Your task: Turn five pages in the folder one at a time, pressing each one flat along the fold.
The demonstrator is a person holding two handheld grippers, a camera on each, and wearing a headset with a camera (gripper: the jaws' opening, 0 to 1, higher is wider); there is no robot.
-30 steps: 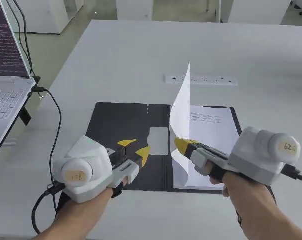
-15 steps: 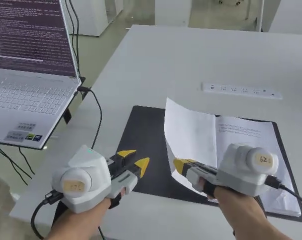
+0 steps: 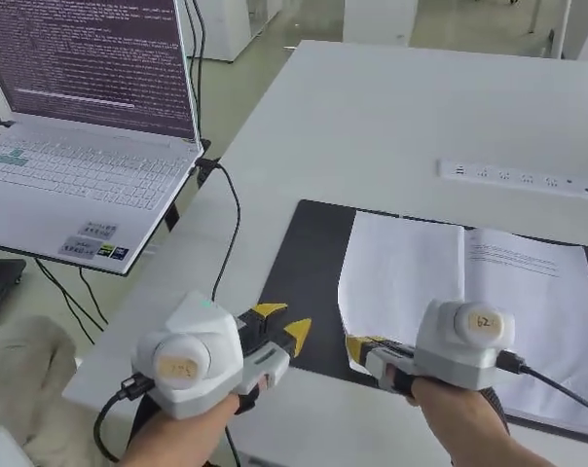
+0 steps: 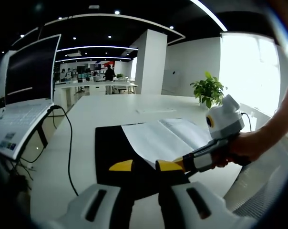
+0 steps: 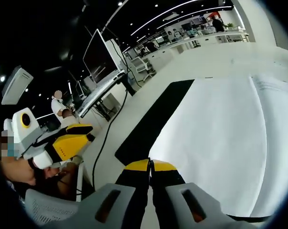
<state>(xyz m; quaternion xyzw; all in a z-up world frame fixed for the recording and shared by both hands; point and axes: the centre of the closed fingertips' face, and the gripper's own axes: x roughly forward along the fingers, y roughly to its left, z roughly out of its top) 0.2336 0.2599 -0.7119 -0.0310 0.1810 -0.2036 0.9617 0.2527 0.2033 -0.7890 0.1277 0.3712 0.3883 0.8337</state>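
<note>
Lying now almost flat on the left half of the folder (image 3: 309,277), the page (image 3: 401,277) has come over the fold (image 3: 461,268): 1.0 s ago it stood upright above the fold, 0.5 s ago it leaned to the left, and now just its near corner is a little lifted. The right hand-held gripper (image 3: 358,346) has its jaws closed on that near edge of the page, at the folder's near side. The left hand-held gripper (image 3: 286,325) hovers just off the folder's near-left corner, jaws moderately apart and holding nothing. I judge that this turn is nearly finished; what remains is to let the page go and press it flat along the fold. Which of the 5 pages this is, the pictures do not tell. The head view has also shifted, but that is the camera, not the folder. About room: the page's free edge ends inside the black cover, so nothing hangs over. The folder's near edge lies close to the near edge of the surface (image 3: 391,107). A laptop (image 3: 90,126) stands well to the left of the folder, its cable (image 3: 234,219) runs near the folder's left edge, and a power strip (image 3: 523,178) lies beyond the far edge; the way to the fold looks free.
</note>
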